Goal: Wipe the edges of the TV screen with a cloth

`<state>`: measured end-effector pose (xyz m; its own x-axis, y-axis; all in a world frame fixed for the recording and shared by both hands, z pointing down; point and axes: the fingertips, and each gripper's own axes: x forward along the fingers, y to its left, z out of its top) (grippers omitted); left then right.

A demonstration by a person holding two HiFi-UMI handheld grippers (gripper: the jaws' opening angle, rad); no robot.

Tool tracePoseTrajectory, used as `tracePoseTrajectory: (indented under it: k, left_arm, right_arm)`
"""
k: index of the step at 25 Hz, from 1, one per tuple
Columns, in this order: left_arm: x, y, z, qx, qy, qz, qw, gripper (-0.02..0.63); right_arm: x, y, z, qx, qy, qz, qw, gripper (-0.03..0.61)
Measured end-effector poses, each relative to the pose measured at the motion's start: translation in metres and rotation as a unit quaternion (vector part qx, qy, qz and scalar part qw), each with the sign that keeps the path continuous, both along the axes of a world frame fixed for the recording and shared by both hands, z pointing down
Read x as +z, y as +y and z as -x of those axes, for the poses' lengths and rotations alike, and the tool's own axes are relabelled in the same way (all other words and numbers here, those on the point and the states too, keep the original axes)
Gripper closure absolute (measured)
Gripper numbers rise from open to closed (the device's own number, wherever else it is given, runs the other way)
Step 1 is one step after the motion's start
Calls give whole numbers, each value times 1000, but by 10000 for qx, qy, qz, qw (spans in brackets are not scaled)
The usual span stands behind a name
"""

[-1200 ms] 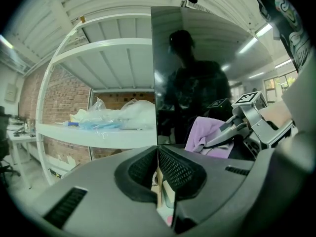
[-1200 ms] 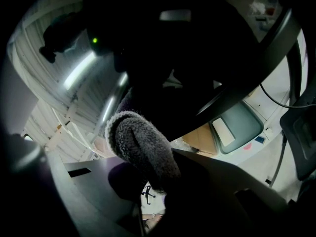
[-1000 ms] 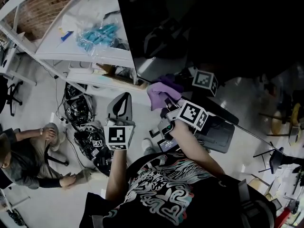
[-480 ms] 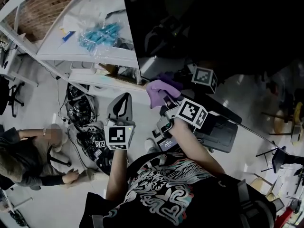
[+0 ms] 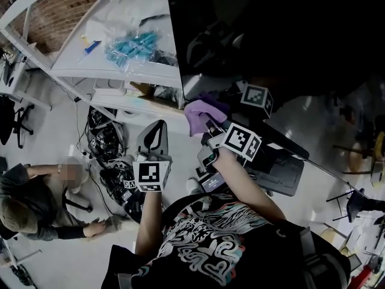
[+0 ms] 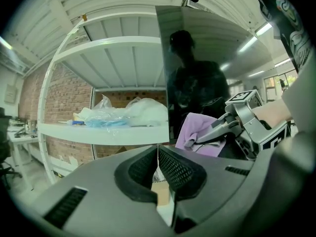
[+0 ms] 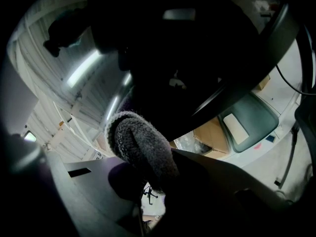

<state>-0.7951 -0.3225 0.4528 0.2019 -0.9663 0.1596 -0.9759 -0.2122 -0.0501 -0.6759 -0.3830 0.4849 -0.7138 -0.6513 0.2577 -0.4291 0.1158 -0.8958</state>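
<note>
Holding the purple cloth (image 5: pixel 200 114) clenched in my right tongs (image 5: pixel 210 127), I have it up at the lower left corner of the TV screen (image 5: pixel 271 35). It is right beside the bottom edge, though I cannot tell whether it presses on it. My left tongs (image 6: pixel 159 163) are pressed together on nothing and hang below and left of that corner, well apart from the screen.

I judge the wipe to be at that corner. The next move calls for dragging the cloth along one edge from there, with the fold flat on the frame and the tips of the tongs off the dark glass.

Left of the screen, a white shelf (image 5: pixel 129 71) carries clear bags (image 5: pixel 129 44) of blue pieces, with a brick wall (image 5: pixel 57 11) beyond it. Below the screen lies pale floor (image 5: pixel 54 125), with a tangle of cables (image 5: pixel 105 143) and, further left, a person (image 5: pixel 36 206) sitting on it.
</note>
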Motion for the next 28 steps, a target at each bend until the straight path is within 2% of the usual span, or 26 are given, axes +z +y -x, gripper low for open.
tracePoseTrajectory:
  k: [23, 28]
  left_arm:
    - [2, 18, 19, -248, -1, 46, 9997, 592]
    - [1, 22, 19, -234, -26, 55, 9997, 592]
  right_arm:
    - [1, -7, 43, -416, 64, -175, 9990, 502]
    - [-3, 4, 54, -713, 272, -505, 9958, 502]
